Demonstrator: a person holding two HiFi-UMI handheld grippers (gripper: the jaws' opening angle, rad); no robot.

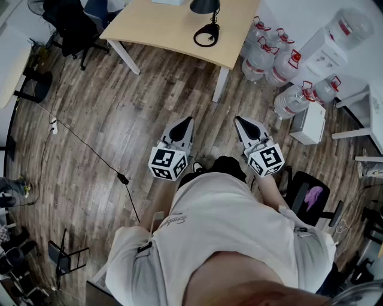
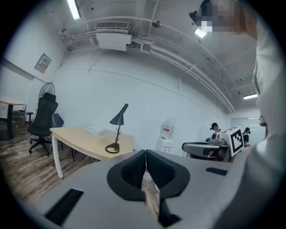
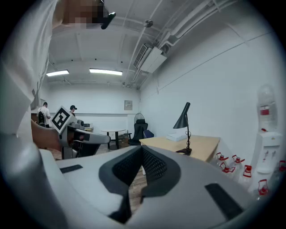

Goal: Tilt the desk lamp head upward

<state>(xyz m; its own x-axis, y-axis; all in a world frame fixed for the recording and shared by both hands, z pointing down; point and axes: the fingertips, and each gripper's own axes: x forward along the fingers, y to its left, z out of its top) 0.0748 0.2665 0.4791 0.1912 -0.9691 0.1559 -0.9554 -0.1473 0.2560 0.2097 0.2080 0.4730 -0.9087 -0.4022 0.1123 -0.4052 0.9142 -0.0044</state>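
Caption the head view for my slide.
Left gripper and right gripper, both shut and empty, held short of the desk bearing the lamp.

Wood-plank floor point(image 1: 119, 119) fills the frame: pale desk point(image 1: 167, 30) top centre, water jugs point(image 1: 260, 60) upper right, black chair point(image 1: 75, 27) upper left.

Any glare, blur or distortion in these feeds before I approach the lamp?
Head view: evenly lit and sharp, but the desk lamp sits at the top edge, shade partly cropped. Left gripper view: strong fisheye bending, dark corners, bright ceiling tubes; the desk lamp reads crisp. Right gripper view: same bending and dark corners; no glare on the desk lamp.
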